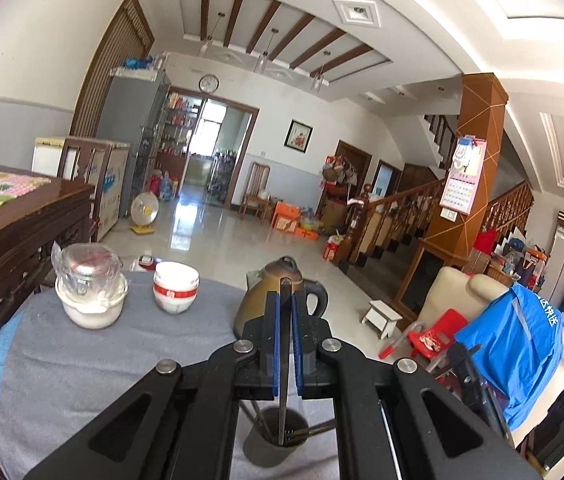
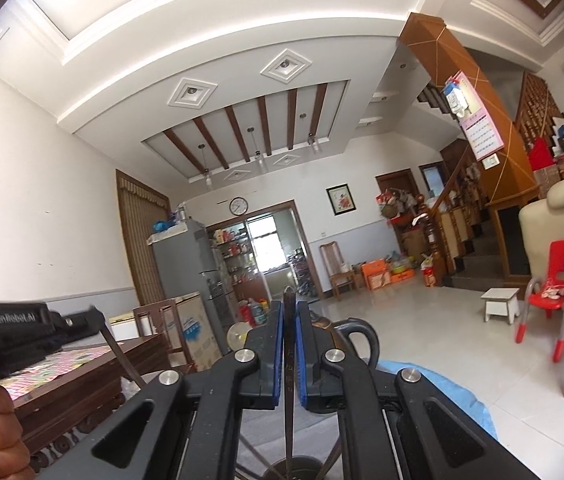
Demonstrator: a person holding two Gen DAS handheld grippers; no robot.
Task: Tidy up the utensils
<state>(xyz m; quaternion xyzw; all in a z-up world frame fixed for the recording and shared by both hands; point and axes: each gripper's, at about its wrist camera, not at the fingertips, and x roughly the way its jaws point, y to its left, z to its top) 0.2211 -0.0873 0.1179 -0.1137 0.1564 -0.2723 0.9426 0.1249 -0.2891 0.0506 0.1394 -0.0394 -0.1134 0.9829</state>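
My left gripper (image 1: 285, 308) is shut on a dark chopstick (image 1: 284, 360) held upright, its lower end inside a dark utensil cup (image 1: 275, 446) that holds other sticks. My right gripper (image 2: 290, 320) is shut on another dark chopstick (image 2: 290, 360), also upright, reaching down into the same cup (image 2: 294, 470) at the bottom edge. The left gripper also shows in the right wrist view (image 2: 93, 322) at the left, with its chopstick slanting down. Both grippers hover above the cup on the grey-clothed round table (image 1: 81, 360).
On the table stand a brown kettle (image 1: 277, 296), stacked white bowls with red bands (image 1: 175, 286), and a white pot with a glass lid (image 1: 91, 292). A dark wooden cabinet (image 1: 13, 236) is at the left. A cream sofa with blue cloth (image 1: 514, 344) is at the right.
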